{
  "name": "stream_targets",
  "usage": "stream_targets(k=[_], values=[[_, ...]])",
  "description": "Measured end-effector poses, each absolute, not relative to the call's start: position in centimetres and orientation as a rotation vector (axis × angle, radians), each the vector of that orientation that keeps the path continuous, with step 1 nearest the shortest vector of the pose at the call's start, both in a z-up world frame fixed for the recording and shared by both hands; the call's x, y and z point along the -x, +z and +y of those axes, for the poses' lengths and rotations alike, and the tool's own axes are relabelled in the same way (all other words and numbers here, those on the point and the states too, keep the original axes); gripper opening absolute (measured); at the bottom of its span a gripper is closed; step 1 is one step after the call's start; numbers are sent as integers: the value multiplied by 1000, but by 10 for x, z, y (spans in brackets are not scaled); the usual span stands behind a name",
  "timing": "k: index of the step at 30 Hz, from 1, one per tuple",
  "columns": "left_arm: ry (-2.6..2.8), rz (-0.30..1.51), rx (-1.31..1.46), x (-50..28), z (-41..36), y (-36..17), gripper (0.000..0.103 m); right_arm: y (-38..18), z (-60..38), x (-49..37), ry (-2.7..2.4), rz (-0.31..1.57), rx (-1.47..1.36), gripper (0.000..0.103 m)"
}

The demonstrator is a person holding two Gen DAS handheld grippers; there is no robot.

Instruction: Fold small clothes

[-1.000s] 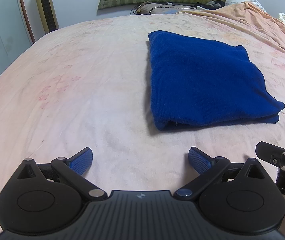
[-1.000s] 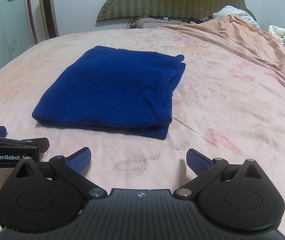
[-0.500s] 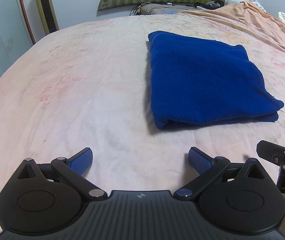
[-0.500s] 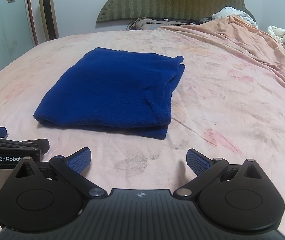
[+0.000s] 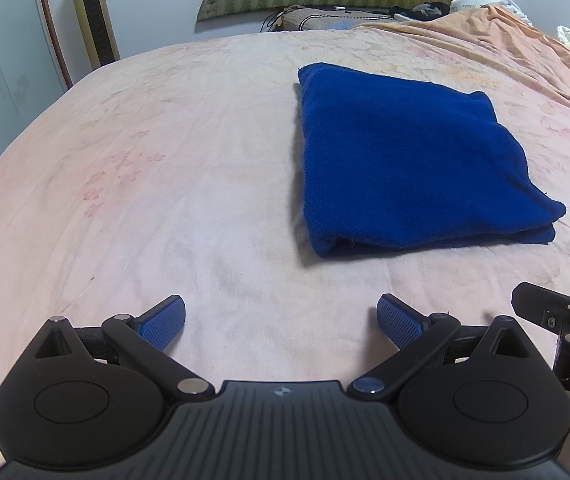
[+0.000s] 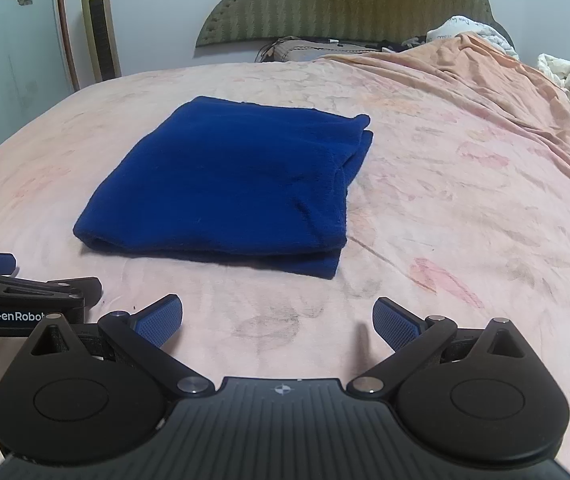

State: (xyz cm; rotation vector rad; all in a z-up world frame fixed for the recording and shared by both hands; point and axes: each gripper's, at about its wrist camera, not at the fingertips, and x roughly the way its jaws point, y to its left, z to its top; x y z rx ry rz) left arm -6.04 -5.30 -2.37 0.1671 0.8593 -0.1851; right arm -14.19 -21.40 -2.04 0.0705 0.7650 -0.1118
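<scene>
Right wrist view: both tongs, left (image 5: 281, 316) and right (image 6: 277, 318), gape wide (holding nothing) near the folded blue cloth (image 6: 229, 184) on the bed (image 6: 445, 208).

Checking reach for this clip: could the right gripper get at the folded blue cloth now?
Probably yes: the right gripper is open and empty, and only bare bedsheet lies between it and the folded blue cloth.

Fuzzy matt blue cloth (image 6: 229, 184); wrinkled cotton bedsheet (image 6: 445, 216).

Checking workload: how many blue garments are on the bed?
1: the folded blue garment lies flat on the pink bedsheet, ahead of both open grippers. Others could hide under the orange blanket.
</scene>
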Motion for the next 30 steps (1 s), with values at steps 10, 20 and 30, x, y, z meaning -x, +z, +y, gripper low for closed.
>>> stream_targets(k=[10, 20, 30], values=[[-186, 858, -169, 61, -52, -24, 103, -20, -213, 142, -111, 764, -71, 102], [-185, 858, -168, 61, -52, -24, 103, -20, -213, 142, -112, 764, -71, 102], [-188, 840, -176, 60, -49, -20, 103, -19, -214, 142, -108, 763, -85, 102]])
